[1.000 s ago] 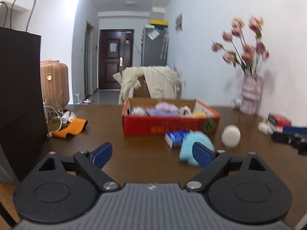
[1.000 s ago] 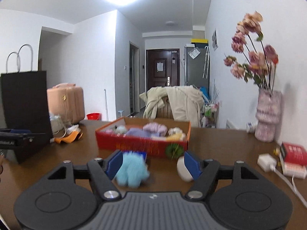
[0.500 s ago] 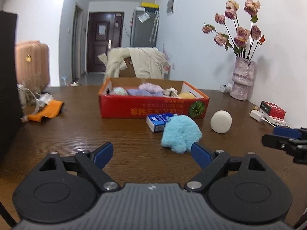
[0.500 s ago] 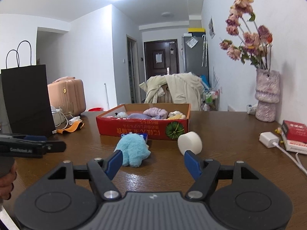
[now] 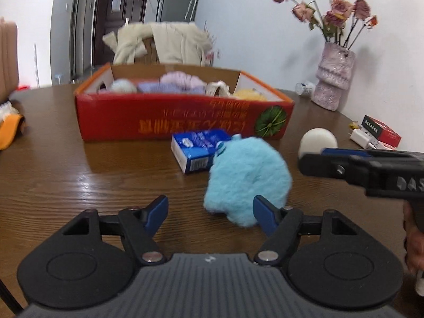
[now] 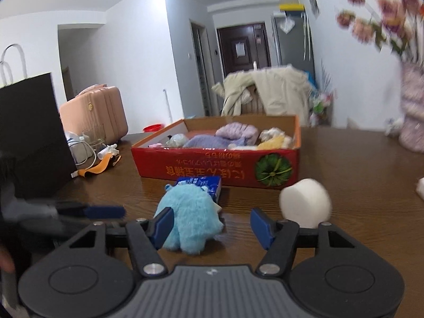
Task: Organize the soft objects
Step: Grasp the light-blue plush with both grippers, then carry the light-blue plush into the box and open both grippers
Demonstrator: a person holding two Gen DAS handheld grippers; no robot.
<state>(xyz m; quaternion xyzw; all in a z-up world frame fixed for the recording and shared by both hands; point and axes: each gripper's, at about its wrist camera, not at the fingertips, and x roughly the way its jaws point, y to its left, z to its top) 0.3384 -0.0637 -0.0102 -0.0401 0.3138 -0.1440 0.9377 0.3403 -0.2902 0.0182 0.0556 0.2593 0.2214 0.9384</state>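
A fluffy light-blue plush toy (image 5: 247, 177) lies on the brown table in front of a red cardboard box (image 5: 182, 119) that holds several soft items. My left gripper (image 5: 210, 212) is open, with the plush just ahead of its right finger. My right gripper (image 6: 212, 222) is open, with the same plush (image 6: 189, 217) against its left finger. A white soft cylinder (image 6: 304, 202) lies to the right of the plush; it also shows in the left wrist view (image 5: 316, 141). The right gripper's body (image 5: 371, 169) reaches in from the right in the left wrist view.
A blue-and-white small carton (image 5: 197, 148) lies between the plush and the box. A pink vase (image 5: 334, 76) with flowers stands at the back right. A red book (image 5: 381, 132) and a white charger sit at right. A black paper bag (image 6: 29, 132) and an orange strap (image 6: 102, 165) are at left.
Both grippers have moved closer to the blue plush, which now looms larger in both views. The right gripper has come in from the right in the left wrist view. Both stay open.
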